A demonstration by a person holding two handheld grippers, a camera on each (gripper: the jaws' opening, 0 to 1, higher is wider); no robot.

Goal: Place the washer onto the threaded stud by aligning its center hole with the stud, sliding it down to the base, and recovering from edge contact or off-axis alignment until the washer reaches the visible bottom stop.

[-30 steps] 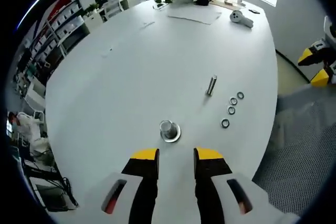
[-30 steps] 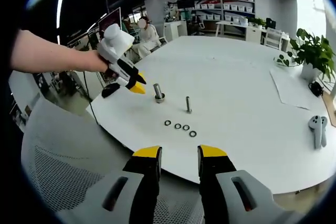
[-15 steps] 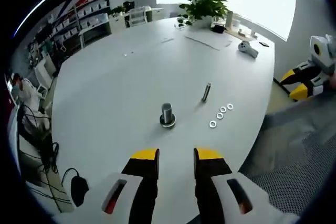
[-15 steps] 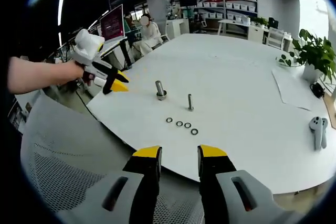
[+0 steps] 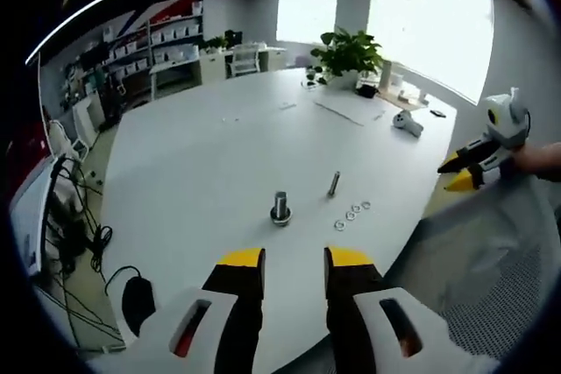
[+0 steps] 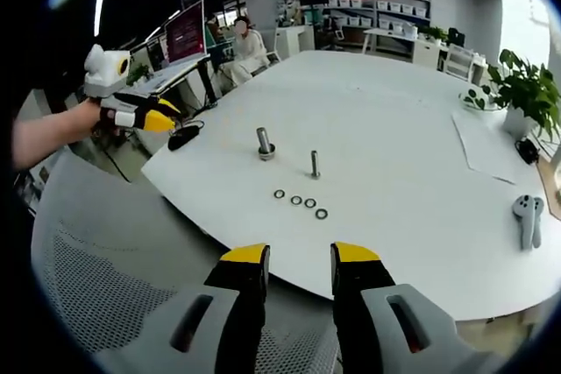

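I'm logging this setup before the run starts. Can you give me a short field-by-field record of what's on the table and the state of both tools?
washers: four loose in a row on the white table
thin stud: upright, bare
thick stud: upright on a wide base
left tool: open, empty, off the table edge
right tool: open, empty, over a mesh chair
other items: potted plant, white controller

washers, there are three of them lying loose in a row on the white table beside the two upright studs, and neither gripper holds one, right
Not quite: the count is wrong. The right gripper view shows four washers lying loose in a row on the white table, not three. The rest holds: they lie beside the two upright studs, and neither the left gripper nor the right gripper holds one.
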